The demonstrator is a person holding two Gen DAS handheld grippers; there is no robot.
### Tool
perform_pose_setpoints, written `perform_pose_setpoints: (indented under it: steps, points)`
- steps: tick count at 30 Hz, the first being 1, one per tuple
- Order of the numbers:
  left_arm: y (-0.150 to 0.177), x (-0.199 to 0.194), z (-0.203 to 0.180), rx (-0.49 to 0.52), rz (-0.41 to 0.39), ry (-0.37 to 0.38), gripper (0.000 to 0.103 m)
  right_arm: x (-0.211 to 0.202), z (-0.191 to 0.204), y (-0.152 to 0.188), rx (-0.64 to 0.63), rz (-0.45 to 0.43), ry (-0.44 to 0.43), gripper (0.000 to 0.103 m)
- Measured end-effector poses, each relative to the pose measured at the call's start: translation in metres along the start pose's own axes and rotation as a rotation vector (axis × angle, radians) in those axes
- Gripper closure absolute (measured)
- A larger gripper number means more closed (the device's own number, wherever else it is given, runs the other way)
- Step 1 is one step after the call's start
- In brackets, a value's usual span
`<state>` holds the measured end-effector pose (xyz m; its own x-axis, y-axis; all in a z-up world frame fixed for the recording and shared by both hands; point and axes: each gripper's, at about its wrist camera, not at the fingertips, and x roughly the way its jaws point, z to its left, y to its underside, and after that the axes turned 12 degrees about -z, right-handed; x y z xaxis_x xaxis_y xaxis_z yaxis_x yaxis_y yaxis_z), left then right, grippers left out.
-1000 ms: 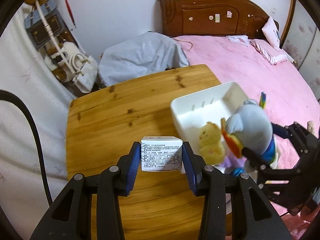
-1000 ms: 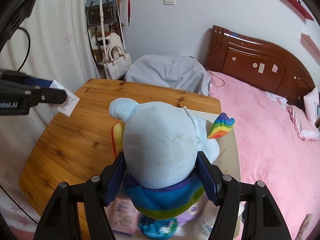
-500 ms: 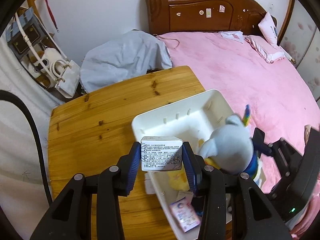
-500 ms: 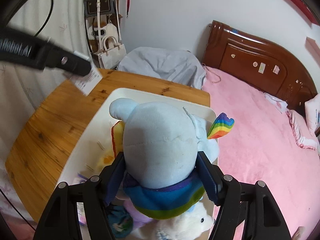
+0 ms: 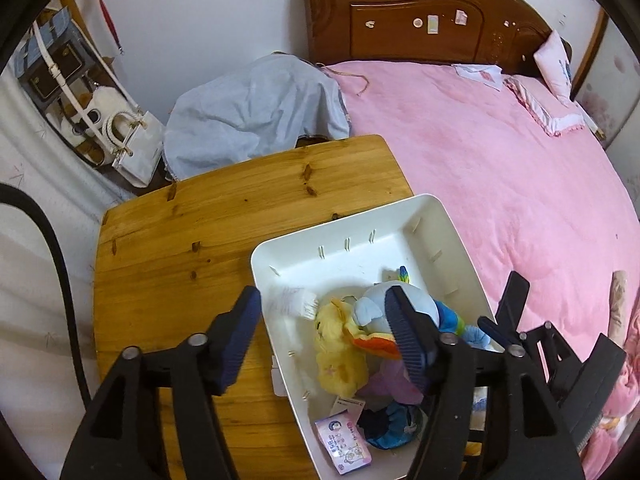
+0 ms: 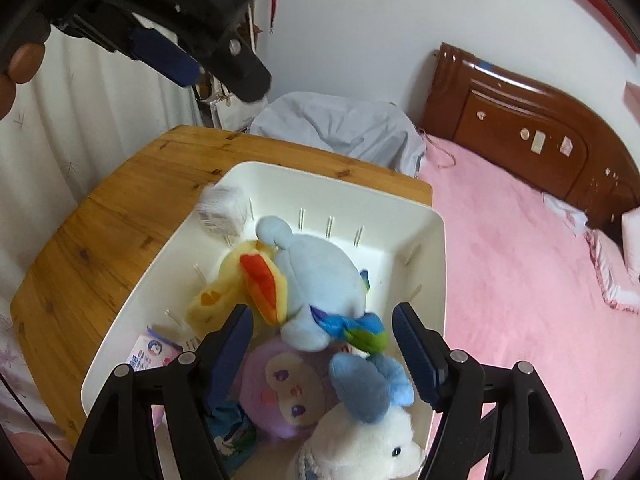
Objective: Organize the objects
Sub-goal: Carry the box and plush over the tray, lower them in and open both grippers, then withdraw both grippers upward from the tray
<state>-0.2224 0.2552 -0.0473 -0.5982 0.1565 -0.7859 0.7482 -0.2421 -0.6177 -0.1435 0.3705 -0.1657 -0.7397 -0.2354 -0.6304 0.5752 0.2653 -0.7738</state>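
We see both claws spread wide, gripping nothing: left claw (image 5: 322, 334), right claw (image 6: 322, 344). The white bin (image 6: 432, 240) sits on the wooden surface (image 5: 168, 264). Inside, a small carton (image 6: 222, 210) at 10 o'clock is blurred, its print unreadable; the blue plush (image 6: 316, 276) lies centrally.

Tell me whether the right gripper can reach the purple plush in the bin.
Probably yes: the right gripper is open directly above the purple plush; only the blue plush overlaps its top edge.
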Motion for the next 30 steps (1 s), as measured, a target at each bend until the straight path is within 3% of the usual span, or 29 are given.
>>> perform_pose_setpoints:
  steps: [11,19,24,30]
  points:
    - [-0.003,-0.013,0.021,-0.02,-0.027,-0.065,0.032,-0.029,-0.009,0.006,0.185,-0.02,-0.032,0.022]
    - [0.003,-0.029,0.049,0.017,-0.04,-0.125,0.032,-0.047,0.017,0.005,0.272,-0.071,-0.078,0.022]
    - [0.008,-0.037,0.073,0.01,-0.052,-0.135,0.032,-0.057,0.045,-0.001,0.245,-0.111,-0.047,0.019]
    - [0.017,-0.046,0.101,0.028,-0.07,-0.095,0.032,-0.065,0.081,-0.009,0.203,-0.136,0.019,0.02]
